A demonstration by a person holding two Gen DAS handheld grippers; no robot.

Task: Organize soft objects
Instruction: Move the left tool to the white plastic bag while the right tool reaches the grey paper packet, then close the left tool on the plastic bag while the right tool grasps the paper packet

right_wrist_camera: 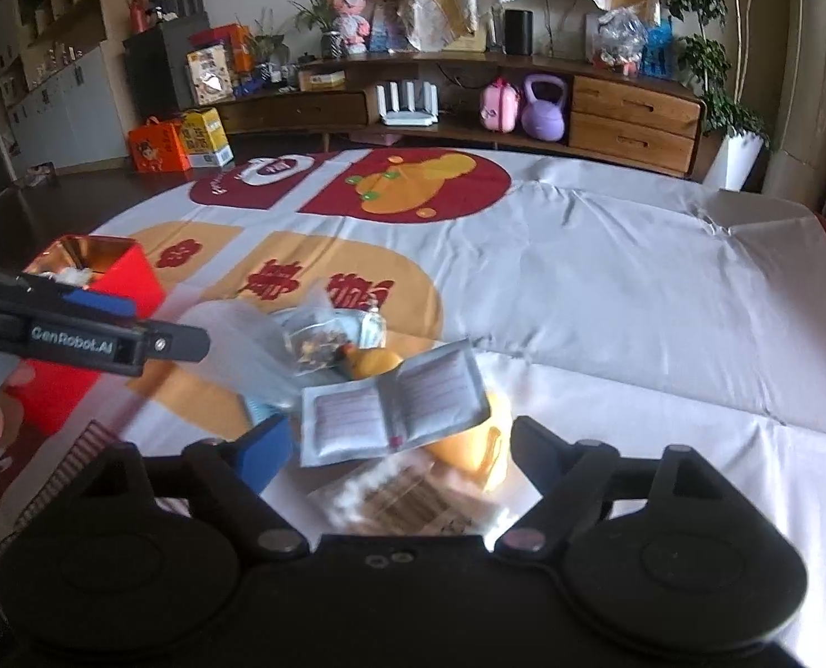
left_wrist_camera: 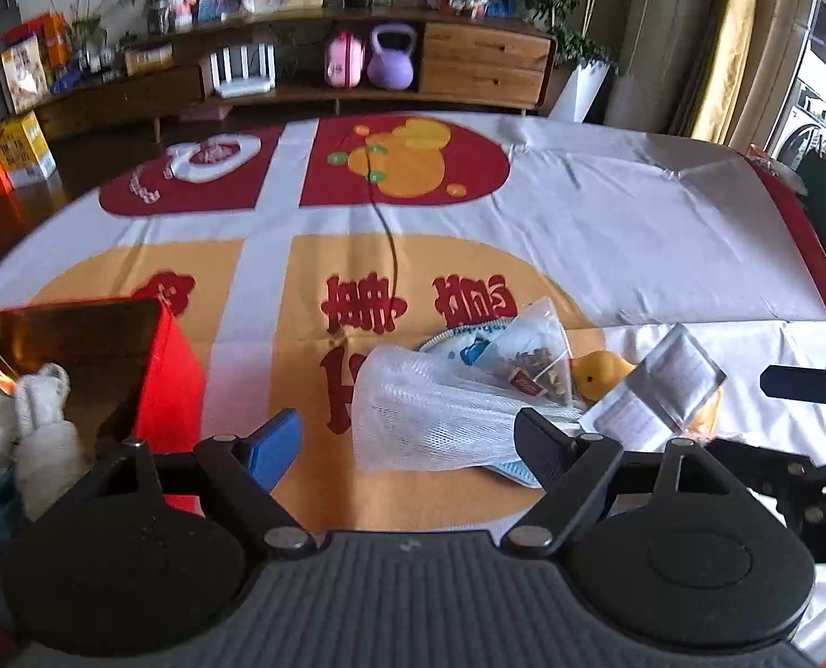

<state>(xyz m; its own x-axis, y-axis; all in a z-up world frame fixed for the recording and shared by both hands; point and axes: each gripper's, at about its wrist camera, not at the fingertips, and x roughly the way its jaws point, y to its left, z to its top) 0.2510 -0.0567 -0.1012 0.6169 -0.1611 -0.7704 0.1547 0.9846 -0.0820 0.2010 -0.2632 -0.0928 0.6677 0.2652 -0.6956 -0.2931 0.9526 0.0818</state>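
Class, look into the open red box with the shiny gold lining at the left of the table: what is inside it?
White fluffy plush pieces lie inside the red box with gold lining, one long and ear-like. Something blue shows beneath them. The box floor is hidden under them.

- A table under a white cloth [left_wrist_camera: 607,234] printed with red and orange panels and red characters.
- On the cloth, a red box [left_wrist_camera: 167,384], open on top, stands at the left.
- Just right of it lies a heap: a white mesh bag [left_wrist_camera: 429,412], a clear packet [left_wrist_camera: 535,356], a yellow duck [left_wrist_camera: 599,373], a silver sachet [right_wrist_camera: 396,406].
- A thin dark cord [left_wrist_camera: 390,256] runs across the print.
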